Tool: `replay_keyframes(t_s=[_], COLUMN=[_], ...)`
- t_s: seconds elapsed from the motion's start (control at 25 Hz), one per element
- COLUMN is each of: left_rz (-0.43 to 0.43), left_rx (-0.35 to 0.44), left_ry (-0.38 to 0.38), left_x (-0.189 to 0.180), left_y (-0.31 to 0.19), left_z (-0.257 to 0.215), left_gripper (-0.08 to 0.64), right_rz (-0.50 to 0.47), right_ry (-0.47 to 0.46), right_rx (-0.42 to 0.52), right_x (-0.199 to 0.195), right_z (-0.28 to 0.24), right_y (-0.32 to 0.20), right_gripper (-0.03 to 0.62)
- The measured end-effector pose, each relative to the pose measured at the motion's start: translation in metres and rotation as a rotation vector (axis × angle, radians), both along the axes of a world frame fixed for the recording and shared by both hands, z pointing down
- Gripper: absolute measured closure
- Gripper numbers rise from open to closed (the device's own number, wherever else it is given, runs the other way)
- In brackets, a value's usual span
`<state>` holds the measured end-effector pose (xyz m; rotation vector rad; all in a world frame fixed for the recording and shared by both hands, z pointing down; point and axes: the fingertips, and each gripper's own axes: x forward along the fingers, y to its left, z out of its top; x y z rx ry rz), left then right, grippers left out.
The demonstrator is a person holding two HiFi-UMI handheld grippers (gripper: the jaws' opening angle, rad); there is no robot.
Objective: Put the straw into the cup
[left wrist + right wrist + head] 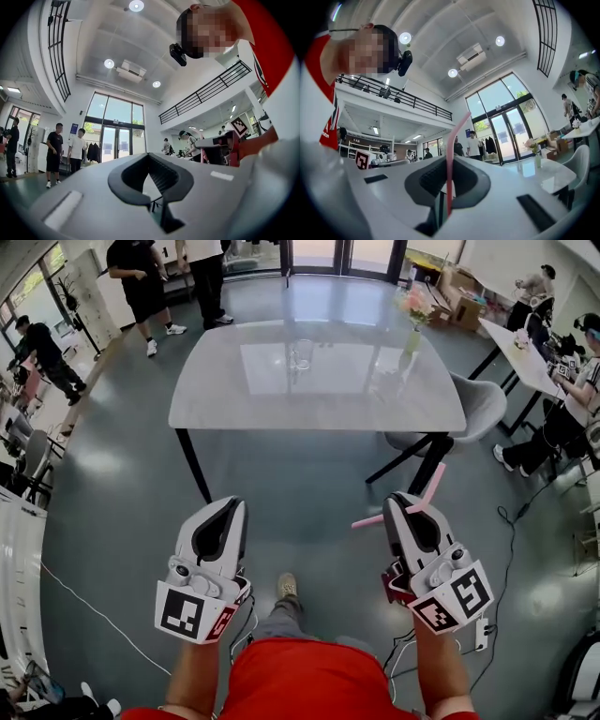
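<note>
two things are nearest: the left gripper (234,506) at the lower left of the head view and the right gripper (406,499) at the lower right, held out side by side over a grey floor by a person in a red top, whose shoe (288,585) shows between them at bottom centre. the left gripper's jaws are pressed together with nothing between them; its own view shows the dark pads meeting at the tip. the right gripper is pinched on a pink straw (429,487), clamped near its bend: one arm slants up and to the right past the tip, the other pokes out left toward the middle of the frame. in the right gripper view the straw rises between the pads and curves off at the top. well beyond both, in the upper middle, stands a pale table (281,404) on black legs, and near its centre a clear cup (300,354), upright, well apart from the straw. a vase of flowers (412,324) stands toward the table's far right corner, with a grey chair (476,404) at its right side. farther off, people (141,277) stand at the upper left, and a second table (517,357) is at the upper right.
</note>
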<state>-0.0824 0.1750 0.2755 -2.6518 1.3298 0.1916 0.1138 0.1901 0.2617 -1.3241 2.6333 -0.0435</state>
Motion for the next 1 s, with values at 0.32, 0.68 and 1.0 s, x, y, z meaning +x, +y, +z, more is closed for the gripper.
replay_keyframes(t_s=[0.32,0.68,1.0], left_rz=[0.05,0.048,-0.013], left_rx=[0.011,-0.052,-0.05], left_ry=[0.013,0.01,0.019], left_x=[-0.019,-0.019,-0.025], left_y=[-0.118,-0.206,-0.274], left_z=[-0.001,0.018,0.021], left_gripper=[0.555,0.555,0.555], right_rz=[0.024,0.007,-0.012], right_ry=[-0.008,0.026,-0.012], right_rx=[-0.016,-0.025,-0.024], right_x=[-0.029,-0.047,-0.037], right_z=[-0.01,-0.012,0.0], right_y=[-0.123,-0.213,-0.311], right_gripper=[0.586,0.586,0.586])
